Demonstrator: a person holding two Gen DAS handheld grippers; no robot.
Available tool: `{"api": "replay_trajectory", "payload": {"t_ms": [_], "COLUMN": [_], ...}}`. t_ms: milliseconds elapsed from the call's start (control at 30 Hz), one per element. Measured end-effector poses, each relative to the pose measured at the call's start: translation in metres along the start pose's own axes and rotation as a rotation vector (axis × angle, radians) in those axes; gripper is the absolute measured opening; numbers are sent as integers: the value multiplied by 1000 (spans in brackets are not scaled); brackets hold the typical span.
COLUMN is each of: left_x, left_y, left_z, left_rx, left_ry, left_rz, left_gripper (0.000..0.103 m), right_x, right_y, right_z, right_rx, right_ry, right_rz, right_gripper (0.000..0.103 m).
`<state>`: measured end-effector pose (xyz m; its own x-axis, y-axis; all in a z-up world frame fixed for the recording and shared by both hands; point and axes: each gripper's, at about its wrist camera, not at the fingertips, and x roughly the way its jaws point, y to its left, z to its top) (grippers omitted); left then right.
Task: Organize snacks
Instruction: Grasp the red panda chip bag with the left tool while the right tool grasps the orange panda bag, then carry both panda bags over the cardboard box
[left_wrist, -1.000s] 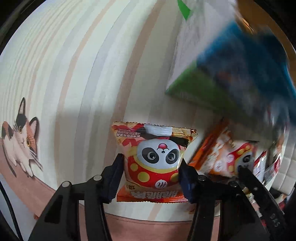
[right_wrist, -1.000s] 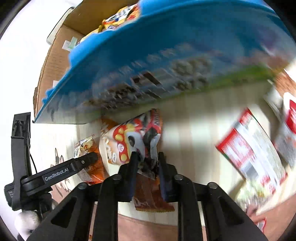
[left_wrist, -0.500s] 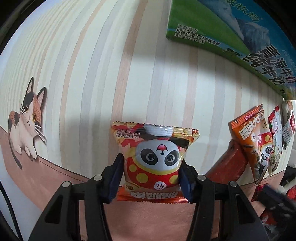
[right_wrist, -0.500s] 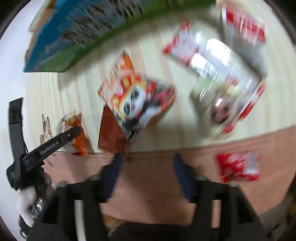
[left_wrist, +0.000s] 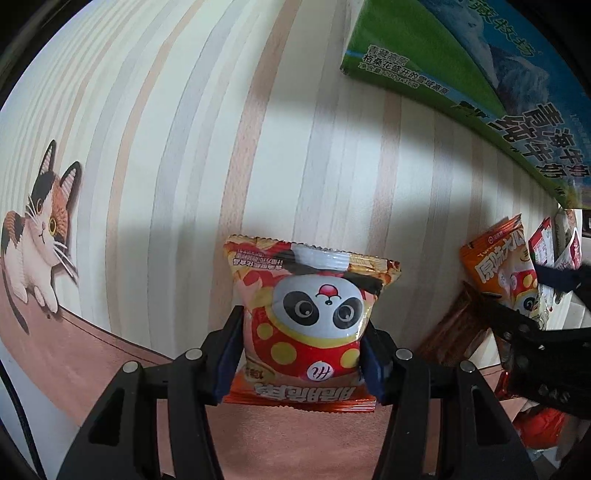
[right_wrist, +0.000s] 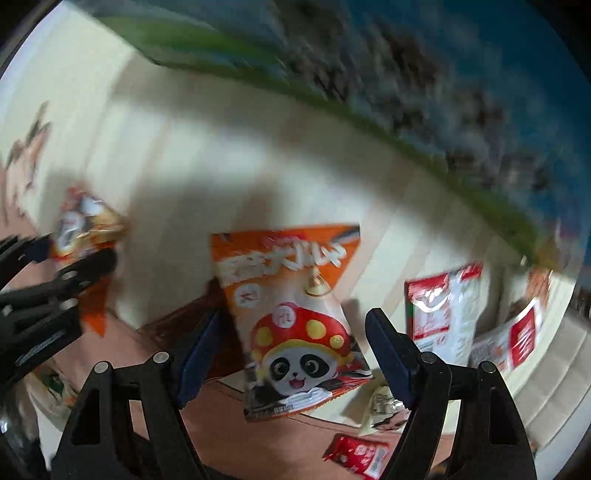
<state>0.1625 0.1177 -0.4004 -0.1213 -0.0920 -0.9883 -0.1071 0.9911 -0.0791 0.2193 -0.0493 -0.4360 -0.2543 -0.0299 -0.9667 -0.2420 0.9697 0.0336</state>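
- The left gripper (left_wrist: 302, 347) points down at a striped tablecloth (left_wrist: 177, 155) and is clamped on a panda snack packet (left_wrist: 308, 317); both blue pads press into the packet's sides, which bulge between them.
- That packet sits upright in the jaws, its crimped top edge above the fingertips and its orange bottom seam just below them.
- A cartoon cat (left_wrist: 35, 229) is printed on the cloth at the left edge, well apart from the held packet.
- The right gripper (right_wrist: 291, 347) has its jaws spreading apart; the pads stand clear of an orange panda snack bag (right_wrist: 295, 317) that lies on the cloth between them, touching neither pad.
- That bag partly covers a dark brown packet (right_wrist: 207, 310) beneath it.
- A blue-and-green milk carton box (left_wrist: 476, 74) lies on the cloth beyond both grippers.
- Red-and-white sachets (right_wrist: 447, 314) lie to the right of the orange bag, and a small red packet (right_wrist: 360, 454) lies near the bottom of the right wrist view.
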Motion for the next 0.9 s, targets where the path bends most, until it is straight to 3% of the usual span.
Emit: {"api": "replay_trajectory", "payload": {"t_ms": [100, 300, 367, 467, 733, 833, 900], "left_x": [-3, 3, 5, 7, 10, 7, 6], "left_y": [7, -5, -12, -19, -31, -32, -34], "left_z": [6, 10, 10, 10, 12, 10, 8], "left_rx": [-5, 14, 30, 52, 60, 54, 54], "left_ry": [5, -2, -5, -4, 1, -3, -6], "left_rz": [-5, 15, 31, 51, 72, 72, 76], "left_gripper": [53, 53, 53, 56, 56, 51, 49], "right_x": [2, 7, 8, 7, 15, 14, 10], "right_y": [-24, -65, -76, -82, -60, -54, -57], "right_z": [-10, -44, -53, -59, -47, -31, -38], "right_rx": [173, 436, 462, 467, 488, 500, 494], "right_ry": [-7, -11, 2, -3, -22, -56, -79], "right_rz": [69, 155, 190, 220, 183, 145, 123], "right_gripper": [67, 65, 65, 74, 75, 67, 56]}}
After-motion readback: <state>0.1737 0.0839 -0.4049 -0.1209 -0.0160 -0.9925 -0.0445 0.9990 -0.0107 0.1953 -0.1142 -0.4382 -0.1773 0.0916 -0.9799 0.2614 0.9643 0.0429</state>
